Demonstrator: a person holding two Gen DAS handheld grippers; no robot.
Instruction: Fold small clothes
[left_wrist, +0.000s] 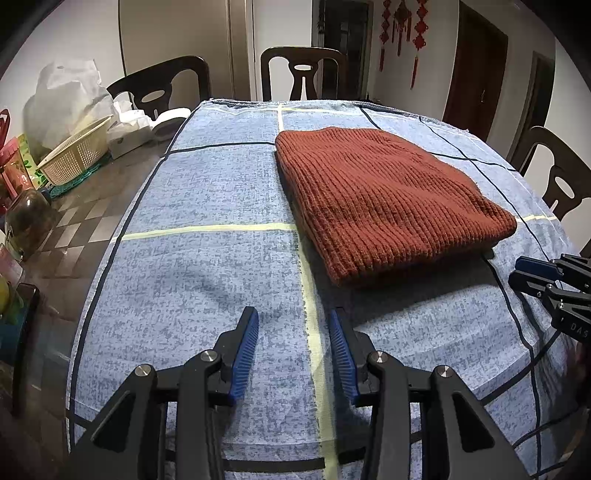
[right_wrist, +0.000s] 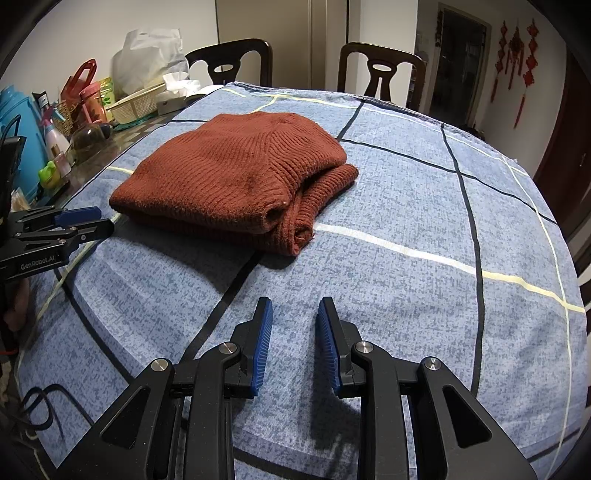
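Sweater: a rust-red ribbed knit sweater lies folded into a thick, roughly rectangular bundle on the table, toward its far half; no gripper touches it.
Sweater layers: in the right wrist view the sweater shows stacked folds, with rolled edges facing the camera at its near right corner.
Cloth: a blue mottled cloth with dark and pale yellow grid lines covers the table under the sweater and reaches the near edge.
Left gripper: the left gripper hovers over bare cloth, near the sweater's near left corner but apart from it; its blue pads stand apart with only cloth showing between them.
Right gripper: the right gripper hangs over bare cloth in front of the sweater, well clear of it; its blue pads are apart, nothing between them.
Cross views: each gripper shows at the edge of the other's view, left gripper beside the sweater's left end, right gripper off its right end.
Table edge: a cream basket, white plastic bag and tissue box crowd the left side.
Chairs: dark wooden chairs stand behind the table.
Wall: red knot ornaments hang at the far right.
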